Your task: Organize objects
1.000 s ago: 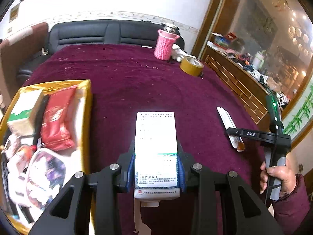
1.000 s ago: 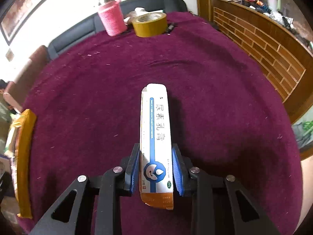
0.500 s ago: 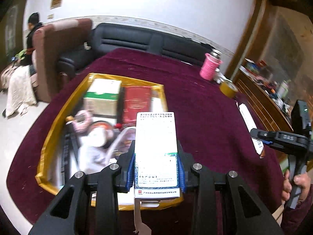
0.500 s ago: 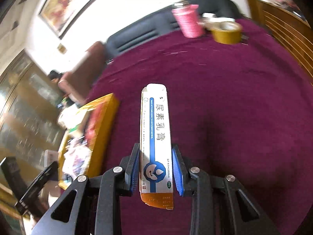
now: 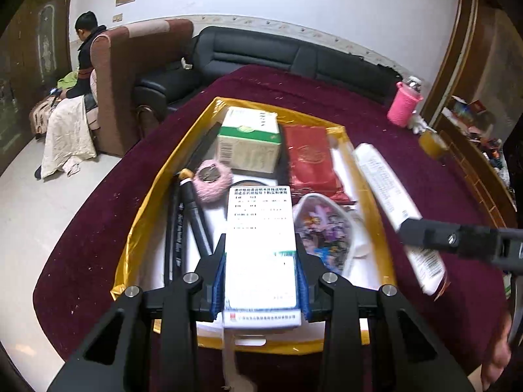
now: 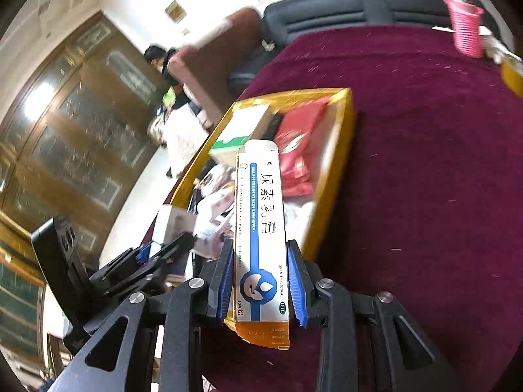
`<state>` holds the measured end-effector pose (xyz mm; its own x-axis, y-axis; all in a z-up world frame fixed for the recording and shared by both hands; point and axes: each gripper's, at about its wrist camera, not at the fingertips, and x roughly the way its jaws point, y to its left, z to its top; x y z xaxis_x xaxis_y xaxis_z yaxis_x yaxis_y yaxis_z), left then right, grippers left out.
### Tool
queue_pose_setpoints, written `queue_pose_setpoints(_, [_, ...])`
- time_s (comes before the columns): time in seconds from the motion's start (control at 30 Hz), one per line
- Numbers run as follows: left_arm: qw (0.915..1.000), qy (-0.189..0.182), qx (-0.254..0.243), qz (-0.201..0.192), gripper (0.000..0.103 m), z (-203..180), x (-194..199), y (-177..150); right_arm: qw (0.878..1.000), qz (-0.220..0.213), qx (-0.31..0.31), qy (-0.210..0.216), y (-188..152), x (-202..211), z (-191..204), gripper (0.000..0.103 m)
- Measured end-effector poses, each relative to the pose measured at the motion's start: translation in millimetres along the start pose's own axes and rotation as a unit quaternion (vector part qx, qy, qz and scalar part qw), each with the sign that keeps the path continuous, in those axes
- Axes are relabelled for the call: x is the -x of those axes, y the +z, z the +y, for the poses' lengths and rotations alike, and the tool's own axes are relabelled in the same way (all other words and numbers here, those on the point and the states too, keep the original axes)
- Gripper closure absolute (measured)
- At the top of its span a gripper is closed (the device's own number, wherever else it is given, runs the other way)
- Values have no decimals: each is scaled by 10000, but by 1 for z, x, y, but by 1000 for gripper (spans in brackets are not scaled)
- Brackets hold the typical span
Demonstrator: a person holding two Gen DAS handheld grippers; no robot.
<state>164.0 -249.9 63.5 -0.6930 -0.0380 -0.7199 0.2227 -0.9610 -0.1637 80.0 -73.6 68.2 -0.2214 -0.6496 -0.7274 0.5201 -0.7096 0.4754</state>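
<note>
My left gripper (image 5: 260,277) is shut on a white medicine box (image 5: 260,245) with printed text, held above the near half of the gold tray (image 5: 140,215). Inside the tray lie a green-and-white carton (image 5: 250,138), a red packet (image 5: 310,160), a pink fluffy item (image 5: 212,179), black pens (image 5: 193,215) and a colourful pouch (image 5: 322,228). My right gripper (image 6: 260,289) is shut on a long white-and-blue ointment box (image 6: 261,225) with an orange end, just beside the tray's right rim (image 6: 330,183). That ointment box (image 5: 392,199) hangs over the rim in the left wrist view.
The round table has a maroon cloth (image 5: 408,150). A pink spool (image 5: 403,106) and a yellow tape roll (image 5: 433,145) stand at its far right. A black sofa (image 5: 261,54) and a brown armchair (image 5: 137,75) with a seated person (image 5: 83,62) lie beyond the table.
Both grippers have swung left with their boxes still held. The tray has come from the left edge to straight under the left gripper, and the right gripper now reaches the tray's right rim.
</note>
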Motion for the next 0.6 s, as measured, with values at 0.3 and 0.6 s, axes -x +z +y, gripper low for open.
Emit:
queue_pose_setpoints(0.3, [9998, 12, 155, -86, 69, 18, -10, 5, 9987, 395, 190, -278, 5, -61, 21, 69])
queue_pose_setpoints(0.6, [9995, 103, 100, -285, 69, 15, -5, 6, 9952, 538, 454, -674, -8, -68, 30, 69])
